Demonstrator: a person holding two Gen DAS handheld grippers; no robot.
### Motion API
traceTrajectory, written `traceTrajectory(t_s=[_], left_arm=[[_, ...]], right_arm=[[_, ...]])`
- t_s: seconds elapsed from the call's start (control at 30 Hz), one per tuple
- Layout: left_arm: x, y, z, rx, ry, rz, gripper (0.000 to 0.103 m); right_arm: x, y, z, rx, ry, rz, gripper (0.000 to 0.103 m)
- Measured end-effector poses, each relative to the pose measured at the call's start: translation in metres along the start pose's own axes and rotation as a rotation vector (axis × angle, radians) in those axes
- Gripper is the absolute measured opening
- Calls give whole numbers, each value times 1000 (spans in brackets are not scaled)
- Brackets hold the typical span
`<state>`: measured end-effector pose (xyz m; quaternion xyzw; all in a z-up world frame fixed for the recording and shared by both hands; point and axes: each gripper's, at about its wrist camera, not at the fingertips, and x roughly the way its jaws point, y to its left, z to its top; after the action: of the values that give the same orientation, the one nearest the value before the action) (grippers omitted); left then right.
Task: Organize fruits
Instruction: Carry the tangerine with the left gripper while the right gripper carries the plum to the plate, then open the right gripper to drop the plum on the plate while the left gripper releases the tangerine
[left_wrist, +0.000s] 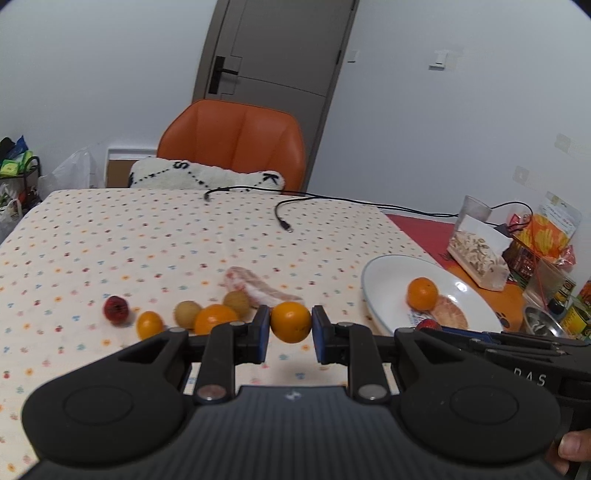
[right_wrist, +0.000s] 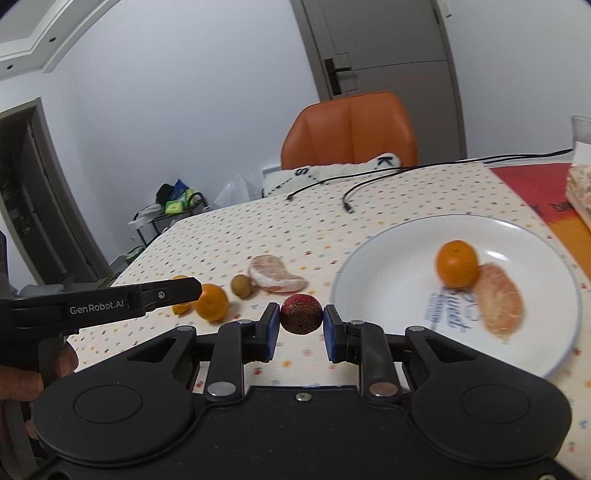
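My left gripper (left_wrist: 290, 322) is shut on a small orange (left_wrist: 291, 314) and holds it above the dotted tablecloth. My right gripper (right_wrist: 301, 314) is shut on a dark red fruit (right_wrist: 301, 308) just left of the white plate (right_wrist: 388, 258). On that plate lie an orange (right_wrist: 457, 263) and a peeled citrus piece (right_wrist: 498, 302). Loose on the cloth are another red fruit (left_wrist: 116, 309), two oranges (left_wrist: 149, 325) (left_wrist: 215, 319), two brown longans (left_wrist: 187, 314) (left_wrist: 236, 302) and a peeled piece (left_wrist: 258, 286).
Black cables (left_wrist: 284, 218) trail across the far side of the table. Snack packets and a clear container (left_wrist: 476, 254) crowd the right end beside the plate (left_wrist: 388, 273). An orange chair (left_wrist: 236, 144) with a white cushion stands behind the table.
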<state>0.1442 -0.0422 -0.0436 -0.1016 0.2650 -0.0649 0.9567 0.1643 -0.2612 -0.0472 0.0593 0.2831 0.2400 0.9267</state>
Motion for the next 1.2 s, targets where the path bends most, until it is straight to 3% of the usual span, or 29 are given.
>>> traceTrajectory(t_s=[0.93, 1.2], left_arm=[[33, -77, 0, 96, 31, -122, 22], [43, -89, -3, 113, 52, -139, 22]], right_arm=[[-39, -71, -16, 114, -42, -119, 24], [-44, -81, -20, 135, -48, -137, 31]])
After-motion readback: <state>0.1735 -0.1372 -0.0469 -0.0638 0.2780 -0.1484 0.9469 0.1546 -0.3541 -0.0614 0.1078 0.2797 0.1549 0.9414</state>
